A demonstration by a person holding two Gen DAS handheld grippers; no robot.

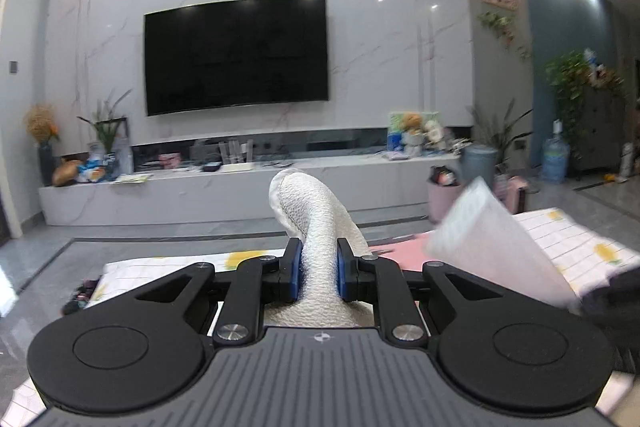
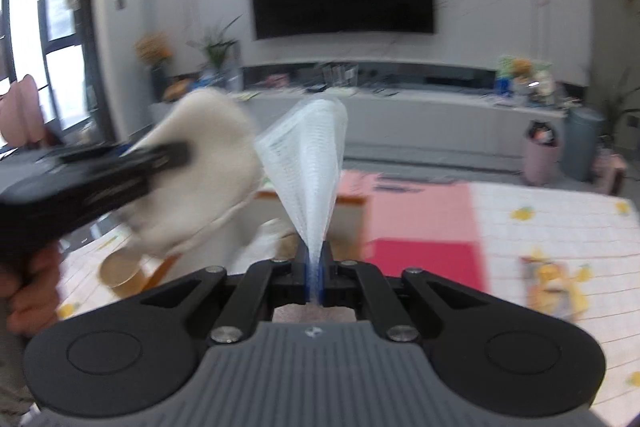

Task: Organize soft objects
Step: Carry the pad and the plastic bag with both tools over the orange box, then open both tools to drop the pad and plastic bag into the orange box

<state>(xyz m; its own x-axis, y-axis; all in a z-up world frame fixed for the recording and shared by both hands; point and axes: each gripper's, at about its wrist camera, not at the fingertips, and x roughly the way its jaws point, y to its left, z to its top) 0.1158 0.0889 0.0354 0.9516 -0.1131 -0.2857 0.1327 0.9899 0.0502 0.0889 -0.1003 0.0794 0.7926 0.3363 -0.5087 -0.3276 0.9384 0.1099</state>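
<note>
My left gripper (image 1: 319, 267) is shut on a white, pebble-textured soft pouch (image 1: 316, 211) that sticks up between its blue pads. The right wrist view shows this same gripper (image 2: 160, 155) blurred at the left, gripped by a person's hand (image 2: 28, 287), with the cream pouch (image 2: 200, 171) bulging around it. My right gripper (image 2: 315, 267) is shut on a thin white mesh bag (image 2: 308, 163) that fans upward from the jaws. That mesh bag (image 1: 492, 239) appears blurred at the right of the left wrist view. Both grippers hang above the table.
Below lies a table with a checked, lemon-print cloth (image 2: 540, 211) and a pink mat (image 2: 420, 219). A round gold tin (image 2: 120, 269) and a colourful packet (image 2: 556, 287) sit on it. Beyond are a wall TV (image 1: 236, 55), a long white bench (image 1: 240, 187) and a pink bin (image 2: 540, 155).
</note>
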